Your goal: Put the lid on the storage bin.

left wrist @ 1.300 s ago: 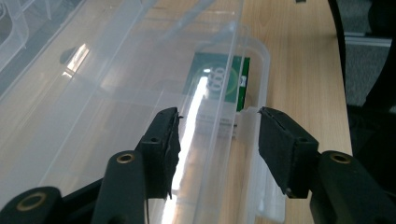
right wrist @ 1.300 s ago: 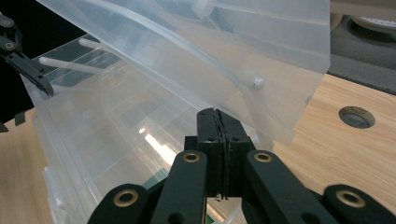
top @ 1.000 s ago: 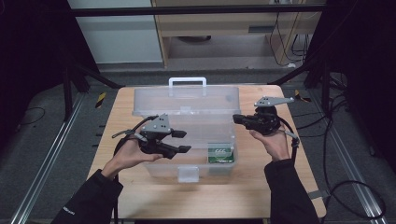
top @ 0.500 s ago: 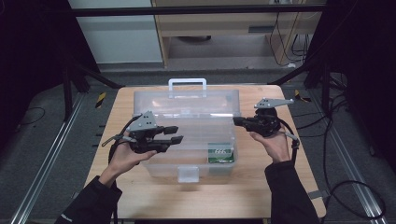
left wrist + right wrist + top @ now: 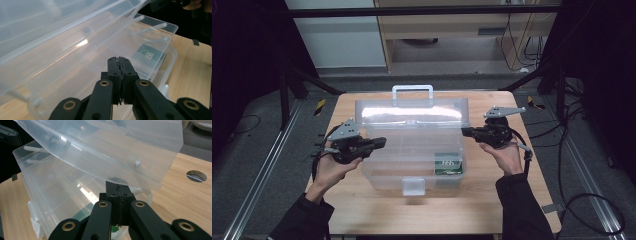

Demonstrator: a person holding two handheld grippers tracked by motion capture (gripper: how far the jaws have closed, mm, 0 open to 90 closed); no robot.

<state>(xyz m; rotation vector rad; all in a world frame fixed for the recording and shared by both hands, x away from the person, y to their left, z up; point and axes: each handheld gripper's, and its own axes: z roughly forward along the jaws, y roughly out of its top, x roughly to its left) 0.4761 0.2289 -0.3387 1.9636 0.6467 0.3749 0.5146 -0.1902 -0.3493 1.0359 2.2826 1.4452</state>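
Clear plastic box (image 5: 412, 150) sits mid-tabletop, its front wall near the front edge, its white handle (image 5: 412, 90) toward the far edge; a white latch (image 5: 413, 186) hangs at the middle of the front wall. Lid (image 5: 412, 111) is raised partway, tilted up over the back of the tray. A green packet (image 5: 448, 165) lies in the tray's front right compartment. Left gripper (image 5: 381, 142) at the box's left wall, jaws pointing in toward it; its jaws have just been closing and now stand pressed together with nothing between them, tips just under the tilted lid (image 5: 62, 27) in the left gripper view, the tray dividers and the green packet (image 5: 149, 53) beyond. Right gripper (image 5: 465, 132) at the box's right wall by the lid's corner, jaws together, nothing seen between them; in the right gripper view the tips meet the lid's lower edge (image 5: 140, 180), whether they touch it I cannot tell. Bare wood lies left and right of the box under each hand, a wider strip along the front edge. A round hole (image 5: 196, 176) is in the tabletop to the box's right, toward the far edge.
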